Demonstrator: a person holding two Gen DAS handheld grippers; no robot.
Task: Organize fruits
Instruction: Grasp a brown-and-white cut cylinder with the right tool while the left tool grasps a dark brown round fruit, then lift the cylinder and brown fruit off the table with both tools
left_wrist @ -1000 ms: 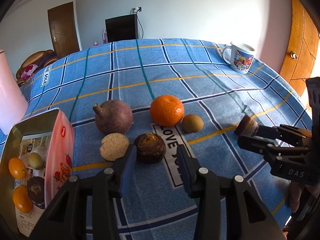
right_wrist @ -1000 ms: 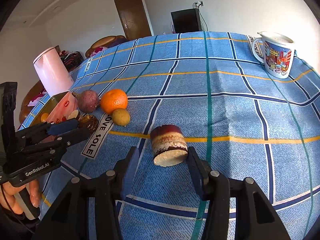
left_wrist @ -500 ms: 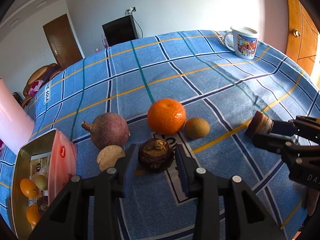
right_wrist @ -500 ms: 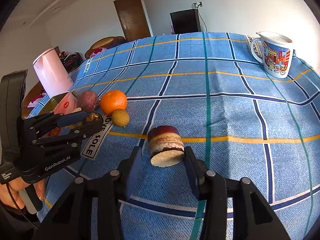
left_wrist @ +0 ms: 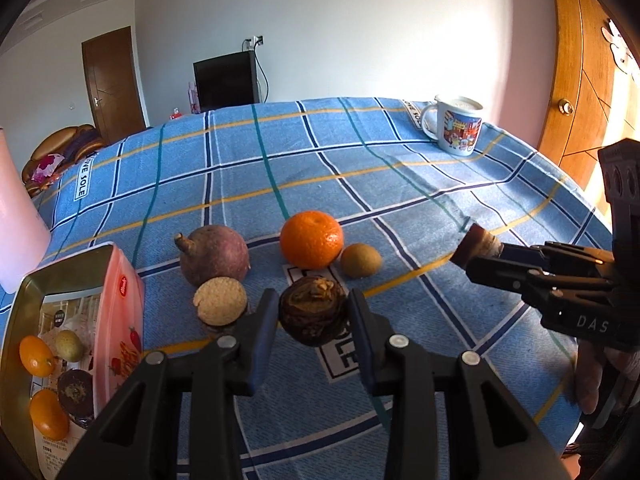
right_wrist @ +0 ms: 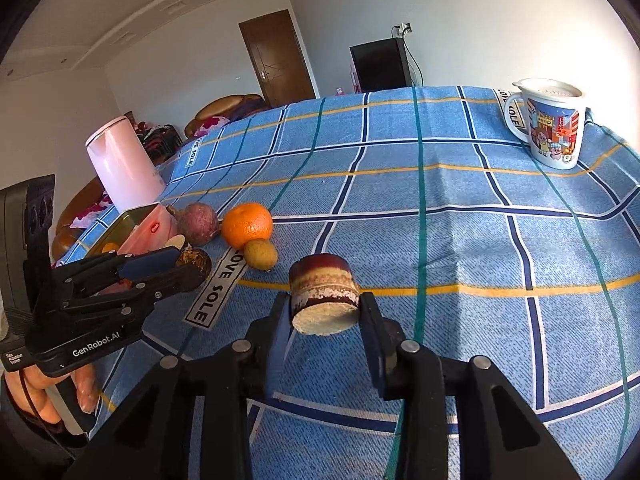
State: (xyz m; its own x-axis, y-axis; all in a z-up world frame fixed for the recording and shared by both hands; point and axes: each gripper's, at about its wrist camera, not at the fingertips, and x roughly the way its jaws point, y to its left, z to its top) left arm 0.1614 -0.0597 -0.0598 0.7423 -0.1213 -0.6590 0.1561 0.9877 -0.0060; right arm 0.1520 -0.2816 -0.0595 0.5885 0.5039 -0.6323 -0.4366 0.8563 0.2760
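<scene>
Right now we are holding the left gripper (left_wrist: 313, 314) low in the centre of the left wrist view, its two blue-padded fingers pressing against either side of a dark brown wrinkled fruit (left_wrist: 313, 309), which is resting on the blue checked tablecloth (left_wrist: 248, 184). Just to the left of that fruit a pale round slice (left_wrist: 220, 300) is lying, and behind it sits a purple round fruit (left_wrist: 214, 255) with a short stem. Further toward the middle of the frame an orange (left_wrist: 312, 239) is standing with a small brown kiwi-like fruit (left_wrist: 361, 260) touching its right side. At the lower left edge a tin box (left_wrist: 24, 308) is lying open, holding two small oranges, a greenish fruit and a dark one, with its pink lid (left_wrist: 120, 320) propped upright.

Meanwhile we are holding the right gripper (right_wrist: 325, 316) at the lower centre of its own view, fingers pinching a short layered cylinder (right_wrist: 323, 294) with a dark red top and pale cut face; whether it is touching the cloth we cannot tell. A printed mug (right_wrist: 550, 122) is standing at the upper right, a pink kettle (right_wrist: 122, 164) at the middle left.
</scene>
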